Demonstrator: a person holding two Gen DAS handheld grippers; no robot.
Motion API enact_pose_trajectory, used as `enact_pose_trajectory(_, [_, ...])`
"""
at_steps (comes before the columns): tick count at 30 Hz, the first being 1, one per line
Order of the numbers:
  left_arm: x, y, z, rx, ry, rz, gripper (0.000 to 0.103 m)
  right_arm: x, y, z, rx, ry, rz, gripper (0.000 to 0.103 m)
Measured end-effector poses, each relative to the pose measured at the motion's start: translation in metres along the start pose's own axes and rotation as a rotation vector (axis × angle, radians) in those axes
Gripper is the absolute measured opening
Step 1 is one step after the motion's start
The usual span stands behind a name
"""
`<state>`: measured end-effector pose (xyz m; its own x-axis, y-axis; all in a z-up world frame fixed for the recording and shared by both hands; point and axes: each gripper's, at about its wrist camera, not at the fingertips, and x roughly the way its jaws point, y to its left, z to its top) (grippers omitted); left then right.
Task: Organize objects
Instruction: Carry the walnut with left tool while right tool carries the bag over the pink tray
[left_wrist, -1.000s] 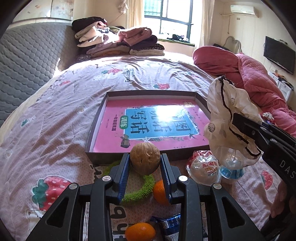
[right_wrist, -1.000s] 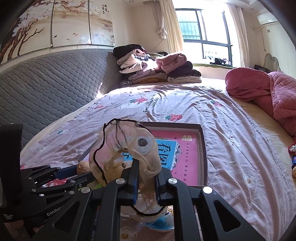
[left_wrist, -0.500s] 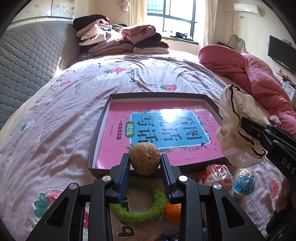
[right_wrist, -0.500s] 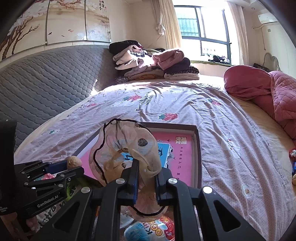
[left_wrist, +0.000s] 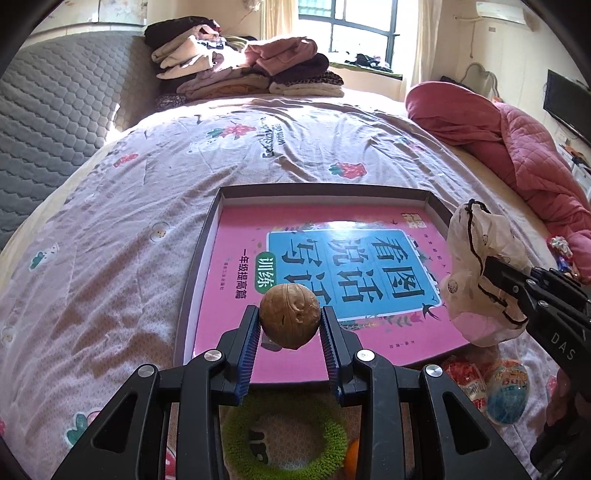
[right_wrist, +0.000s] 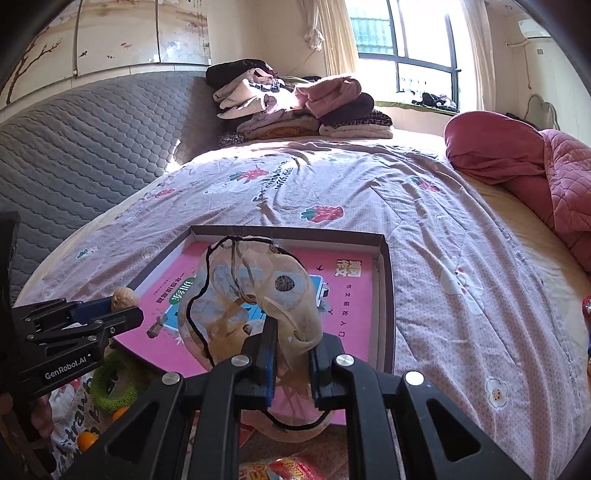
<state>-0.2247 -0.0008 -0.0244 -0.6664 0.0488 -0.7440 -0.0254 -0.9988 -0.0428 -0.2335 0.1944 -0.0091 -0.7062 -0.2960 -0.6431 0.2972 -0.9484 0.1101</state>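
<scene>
My left gripper (left_wrist: 290, 321) is shut on a brown walnut (left_wrist: 289, 316), held over the near edge of a shallow grey tray (left_wrist: 199, 258) lined with a pink book (left_wrist: 243, 236). From the right wrist view, that gripper (right_wrist: 123, 308) and the walnut (right_wrist: 124, 298) hang at the tray's left side. My right gripper (right_wrist: 291, 345) is shut on a sheer beige cloth pouch with black trim (right_wrist: 255, 295), bunched above the tray (right_wrist: 386, 280). The pouch (left_wrist: 480, 269) shows at the tray's right edge in the left wrist view.
On the strawberry-print bedspread (left_wrist: 110, 240) near the tray lie a green fuzzy ring (left_wrist: 284, 439), small oranges (right_wrist: 86, 439) and wrapped egg toys (left_wrist: 506, 387). Folded clothes (left_wrist: 240, 70) sit at the headboard. A pink quilt (left_wrist: 517, 136) is heaped on the right.
Both grippers have moved forward over the tray, each keeping its hold. The ring, oranges and egg toys have slid toward the bottom of the views.
</scene>
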Motion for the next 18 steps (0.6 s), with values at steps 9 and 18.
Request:
enact_pose_trajectory(9, [0.035,-0.005,0.013,0.032,0.085,0.000,0.034,0.032,0.001,-0.003,-0.019,0.102,-0.011,0.014])
enact_pose_trajectory(18, [0.055,0.000,0.017,0.021,0.156,-0.014,0.034,0.045,-0.004,-0.010,-0.006,0.163,-0.029,0.016])
